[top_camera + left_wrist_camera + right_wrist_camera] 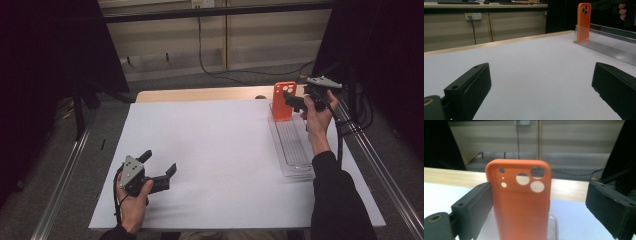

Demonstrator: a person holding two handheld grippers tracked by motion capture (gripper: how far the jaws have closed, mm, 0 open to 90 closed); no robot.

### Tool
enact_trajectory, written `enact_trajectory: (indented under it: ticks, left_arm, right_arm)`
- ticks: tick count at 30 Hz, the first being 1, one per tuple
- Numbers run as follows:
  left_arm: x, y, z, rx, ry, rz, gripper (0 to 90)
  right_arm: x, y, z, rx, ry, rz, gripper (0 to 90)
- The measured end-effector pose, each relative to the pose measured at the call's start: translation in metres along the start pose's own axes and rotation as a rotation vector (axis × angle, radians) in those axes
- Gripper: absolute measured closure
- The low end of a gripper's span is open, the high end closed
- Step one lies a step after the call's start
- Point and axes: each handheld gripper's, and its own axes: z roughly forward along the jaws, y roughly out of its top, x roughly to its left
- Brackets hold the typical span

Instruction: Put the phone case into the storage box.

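Observation:
An orange phone case (283,102) stands upright at the far end of a clear plastic rack (295,150) on the right side of the white sheet. My right gripper (290,102) is at the case, open, its jaws on either side of it. In the right gripper view the case (521,205) rises between the jaws of this gripper (536,195); the left jaw is close against it, the right jaw stands well apart. My left gripper (160,162) rests low over the sheet at the near left, open and empty. From the left gripper (541,75) the case (584,21) and rack (609,42) appear far off.
A white sheet (210,150) covers most of the wooden table (200,94). Metal rails run along both sides of the table. Black curtains hang at left and right, and a cable trails on the floor behind.

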Motion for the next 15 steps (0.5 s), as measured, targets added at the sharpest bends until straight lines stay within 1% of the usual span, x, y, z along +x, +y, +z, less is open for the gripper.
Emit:
enact_trajectory:
  ticks: [4, 6, 7, 9, 10, 11, 12, 15]
  left_arm:
    - [0.000, 0.000, -0.004, -0.004, 0.002, 0.008, 2.4]
    - [0.000, 0.000, -0.004, -0.005, 0.009, 0.005, 2.3]
    - [0.001, 0.000, -0.004, -0.005, 0.012, 0.000, 2.3]
    - [0.002, -0.001, -0.003, -0.001, 0.016, -0.005, 2.3]
    - [0.002, -0.001, -0.003, -0.003, 0.017, -0.007, 2.3]
    - [0.002, 0.000, -0.004, -0.002, 0.019, 0.005, 2.3]
    - [0.001, 0.000, -0.004, -0.007, 0.023, -0.001, 2.3]
    - [0.001, 0.001, -0.006, -0.024, 0.024, 0.011, 2.5]
  right_arm:
    - [0.000, -0.005, -0.002, -0.025, -0.004, -0.013, 5.0]
    - [0.001, -0.007, -0.005, -0.074, -0.019, -0.013, 5.9]
    - [0.001, -0.007, -0.007, -0.089, -0.021, -0.012, 6.3]
    - [0.003, -0.008, -0.009, -0.093, -0.024, -0.019, 6.5]
    - [0.004, -0.008, -0.009, -0.104, -0.019, -0.016, 6.7]
    - [0.004, -0.009, -0.010, -0.115, -0.016, -0.017, 6.7]
    - [0.005, -0.010, -0.010, -0.112, -0.015, -0.015, 6.7]
    - [0.006, -0.015, -0.011, -0.106, 0.000, -0.016, 5.4]
